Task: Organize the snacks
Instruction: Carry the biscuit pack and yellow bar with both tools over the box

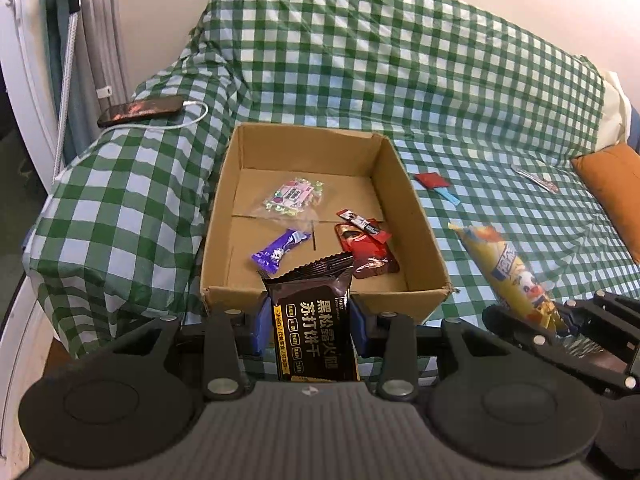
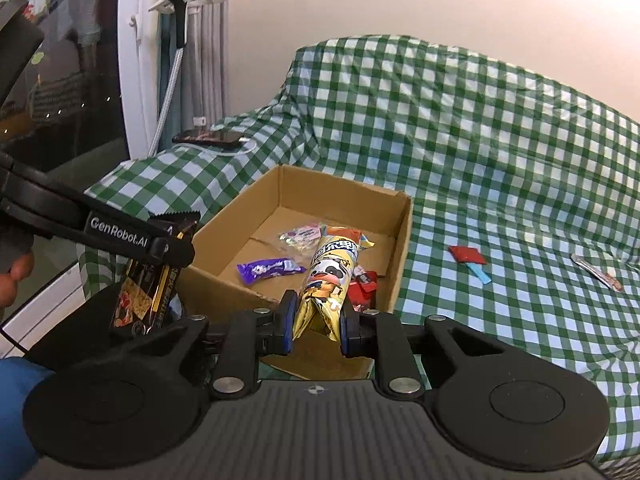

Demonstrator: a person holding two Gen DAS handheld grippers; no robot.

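From the left wrist view, the left tool (image 1: pixel 311 322) sits at lower centre of the frame, its blue pads pressed on both sides of a dark brown cracker packet (image 1: pixel 314 320) that stands upright, its serrated top edge overlapping the near wall of the cardboard box (image 1: pixel 420 216). The box fills the middle of the frame, resting on a green-and-white checked cover (image 1: pixel 360 60). Inside it lie a clear candy bag (image 1: pixel 294 197) toward the back, a purple wrapper (image 1: pixel 278 254) at front left and red packets (image 1: pixel 368 246) at front right. At right, the right tool (image 1: pixel 560 320) grips a yellow cartoon snack bag (image 1: pixel 506 270) outside the box. A small red packet (image 1: pixel 430 180) lies on the cover beyond, and a phone (image 1: pixel 140 110) at upper left.

From the right wrist view, the right tool (image 2: pixel 316 320) at lower centre is pinched narrow on the yellow bag's (image 2: pixel 328 276) lower end, the bag leaning up over the box's (image 2: pixel 404 240) near edge. At left, the left tool (image 2: pixel 160 248) holds the dark packet (image 2: pixel 140 288) beside the box's left corner. A blue sleeve (image 2: pixel 16 400) shows at lower left.
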